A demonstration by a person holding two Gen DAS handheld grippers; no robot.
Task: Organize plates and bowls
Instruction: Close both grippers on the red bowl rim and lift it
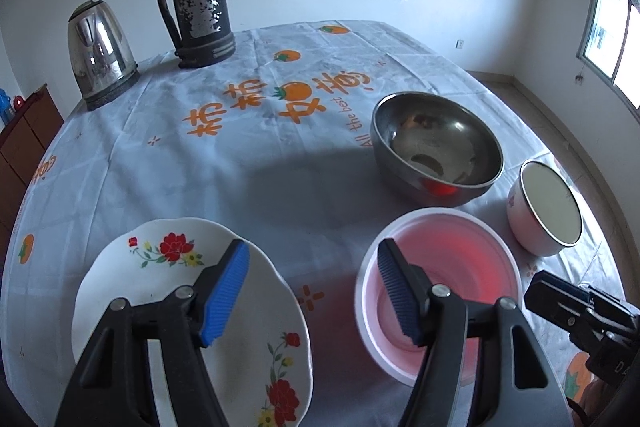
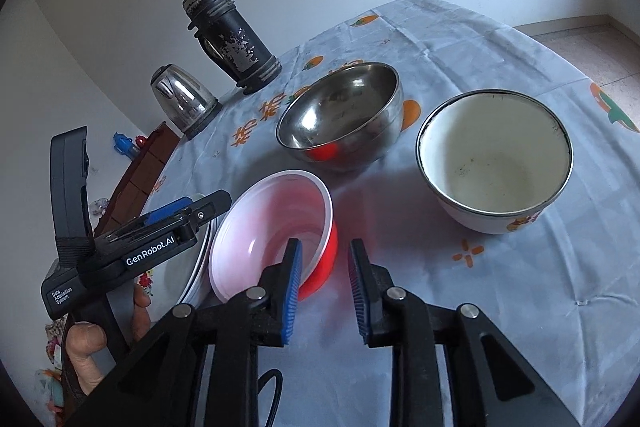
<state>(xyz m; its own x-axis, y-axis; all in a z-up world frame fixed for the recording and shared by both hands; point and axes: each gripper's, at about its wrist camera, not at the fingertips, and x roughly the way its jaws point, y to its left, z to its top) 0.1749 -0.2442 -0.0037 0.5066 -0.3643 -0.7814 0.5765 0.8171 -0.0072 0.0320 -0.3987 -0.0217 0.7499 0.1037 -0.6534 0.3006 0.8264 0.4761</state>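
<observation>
Only the left wrist view shows the flowered plate [image 1: 192, 307] properly. Left gripper [image 1: 316, 287] gapes wide, empty; right gripper [image 2: 325, 291] stands narrowly apart, straddling the red bowl [image 2: 276, 231] rim.

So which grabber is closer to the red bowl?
Right. The right gripper has the red bowl's near wall between its open fingers, though the pads don't look pressed on it. The left gripper hangs beside it, between the bowl and the flowered plate.
</observation>
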